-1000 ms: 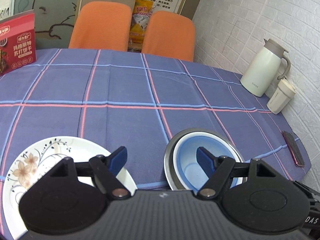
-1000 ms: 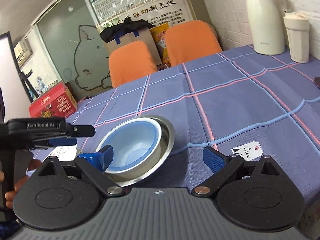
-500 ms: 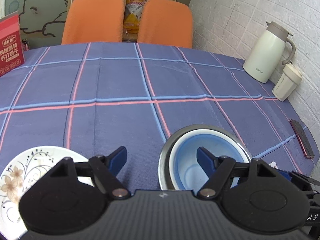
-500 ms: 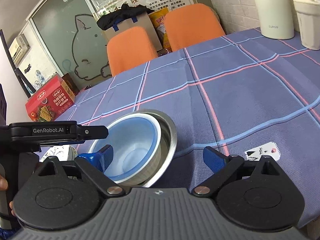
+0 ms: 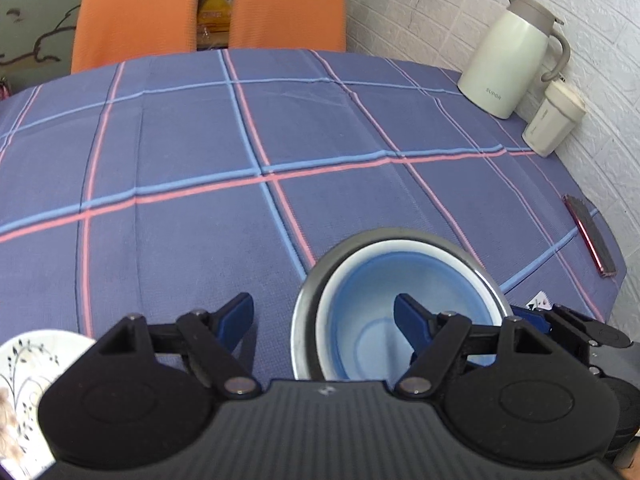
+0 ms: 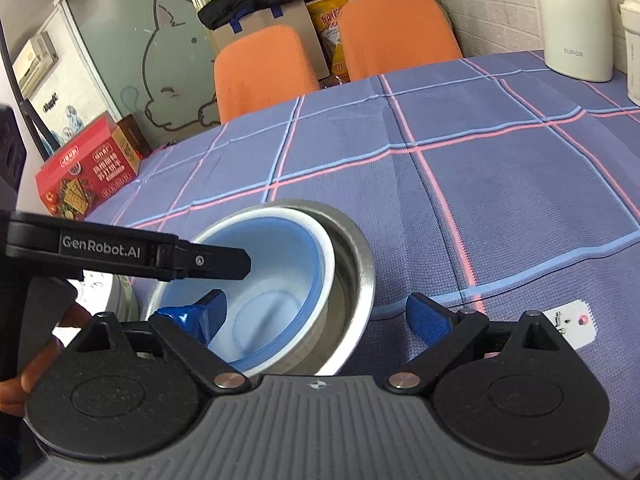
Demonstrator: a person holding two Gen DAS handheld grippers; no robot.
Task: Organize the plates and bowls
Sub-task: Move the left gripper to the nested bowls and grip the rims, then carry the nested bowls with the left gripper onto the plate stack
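Observation:
A blue bowl (image 5: 404,304) sits nested inside a steel bowl (image 5: 320,280) on the checked tablecloth, near the front edge. My left gripper (image 5: 324,318) is open; one jaw is inside the blue bowl and the other outside the steel rim on the left. My right gripper (image 6: 316,314) is open too, straddling the opposite side of the blue bowl (image 6: 276,276) and steel bowl (image 6: 356,264). A white floral plate (image 5: 28,364) lies at the lower left, partly hidden by the left gripper's body.
A white jug (image 5: 508,56), a cream cup (image 5: 554,124) and a phone (image 5: 588,236) stand along the right wall side. Two orange chairs (image 5: 136,12) are behind the table. A red box (image 6: 84,172) sits far left, a paper tag (image 6: 572,322) near the front edge.
Both grippers have come closer over the nested bowls, staying open. The left view swung right, so the floral plate slid to the frame's corner.

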